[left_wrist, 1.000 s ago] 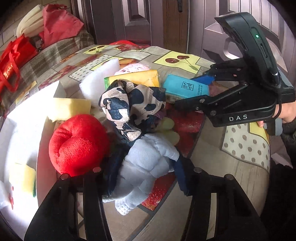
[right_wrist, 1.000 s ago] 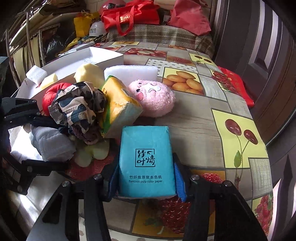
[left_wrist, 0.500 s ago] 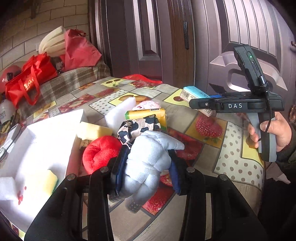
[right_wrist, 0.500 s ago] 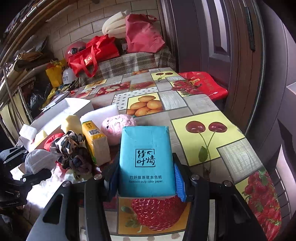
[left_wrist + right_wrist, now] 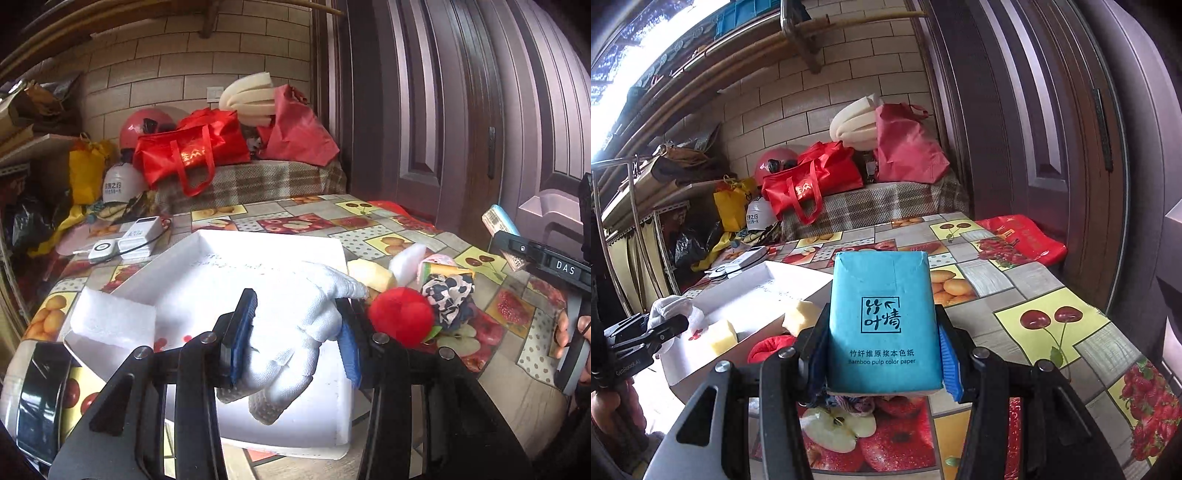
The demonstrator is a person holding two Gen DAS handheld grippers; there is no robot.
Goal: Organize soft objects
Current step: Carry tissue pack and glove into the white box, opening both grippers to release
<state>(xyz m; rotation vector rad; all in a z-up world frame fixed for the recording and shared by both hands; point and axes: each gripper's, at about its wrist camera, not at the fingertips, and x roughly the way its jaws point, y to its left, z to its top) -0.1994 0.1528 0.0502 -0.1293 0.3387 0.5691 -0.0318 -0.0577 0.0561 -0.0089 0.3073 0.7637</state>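
Observation:
My left gripper (image 5: 295, 336) is shut on a white knitted glove (image 5: 310, 317) and holds it in the air over the white box (image 5: 269, 240). My right gripper (image 5: 882, 354) is shut on a blue tissue pack (image 5: 882, 314), lifted above the fruit-print table. In the right wrist view the left gripper (image 5: 665, 321) with the glove (image 5: 670, 306) shows at the far left. A red plush (image 5: 400, 319), a cow-print cloth (image 5: 448, 295), a yellow sponge (image 5: 373, 275) and a white foam piece (image 5: 410, 258) lie beside the box. A white foam block (image 5: 114, 321) and another yellow sponge (image 5: 722, 336) lie inside it.
White electronic devices (image 5: 136, 236) with a cable sit on the table behind the box. Red bags (image 5: 192, 151), a helmet (image 5: 144, 125) and foam rolls are piled on a checked bench at the back. A dark door (image 5: 1034, 129) stands to the right, and a red bag (image 5: 1019, 236) lies on the table's far right.
The left gripper closed on the glove, lifted it from the pile and swung it left over the white box. The right gripper raised the tissue pack off the table.

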